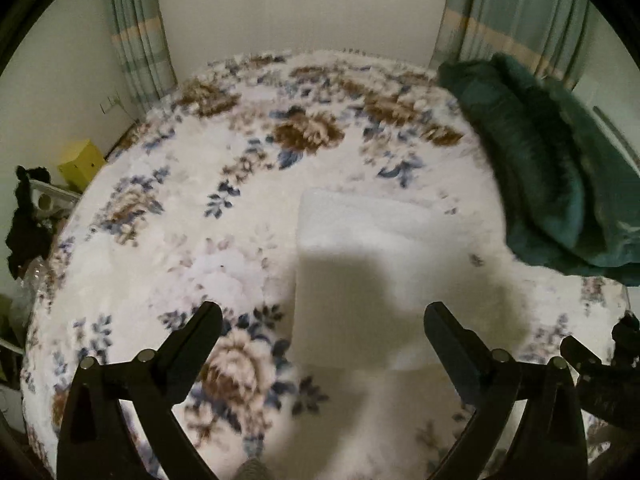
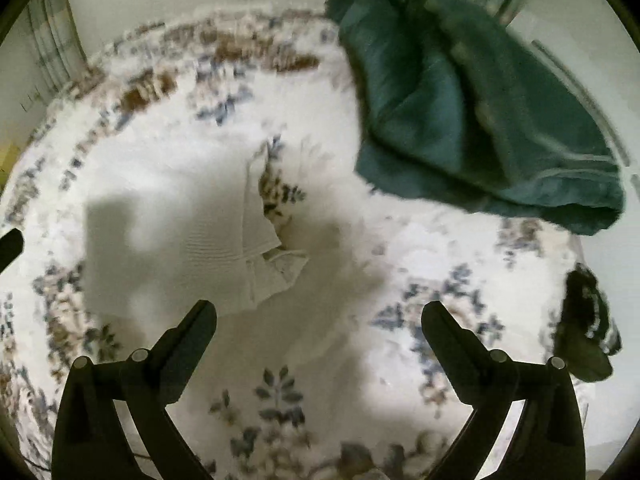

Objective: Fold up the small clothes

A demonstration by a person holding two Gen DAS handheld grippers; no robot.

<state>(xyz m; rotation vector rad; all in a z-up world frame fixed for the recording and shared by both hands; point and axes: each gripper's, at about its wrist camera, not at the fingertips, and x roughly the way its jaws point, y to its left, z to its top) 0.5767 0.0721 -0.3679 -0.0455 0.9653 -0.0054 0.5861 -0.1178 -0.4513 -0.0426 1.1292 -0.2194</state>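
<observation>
Left wrist view: the left gripper (image 1: 322, 318) is seen with both fingers spread wide and nothing between them, held above a bed covered by a white floral blanket (image 1: 168, 208). A white folded garment (image 1: 360, 264) lies flat on the blanket, directly ahead of the fingers and partly under a shadow. A green towel (image 1: 552, 168) is bunched at the far right of the bed. At the lower right edge, part of the right gripper (image 1: 592, 372) is visible, cut off by the frame. Only this view shows the yellow box (image 1: 82, 162) beside the bed at the left, a black cloth (image 1: 26, 224) hanging near it, and the striped curtains (image 1: 140, 36) on the far wall.

Right wrist view: the right gripper (image 2: 318, 314) is likewise released, fingers apart and holding nothing. The white garment (image 2: 180, 232) is seen ahead and to the left, its right edge (image 2: 272, 264) shown loose and rumpled, a detail not visible from the left. The green towel (image 2: 472, 108) fills the upper right. A dark small garment (image 2: 584, 328) lies on the blanket (image 2: 360, 360) at the right, clear only in this view. A black tip (image 2: 10, 242) at the left edge is cut off; it cannot be identified with certainty.

Both frames are blurred, and fabric details cannot be made out. What the yellow box holds cannot be seen.
</observation>
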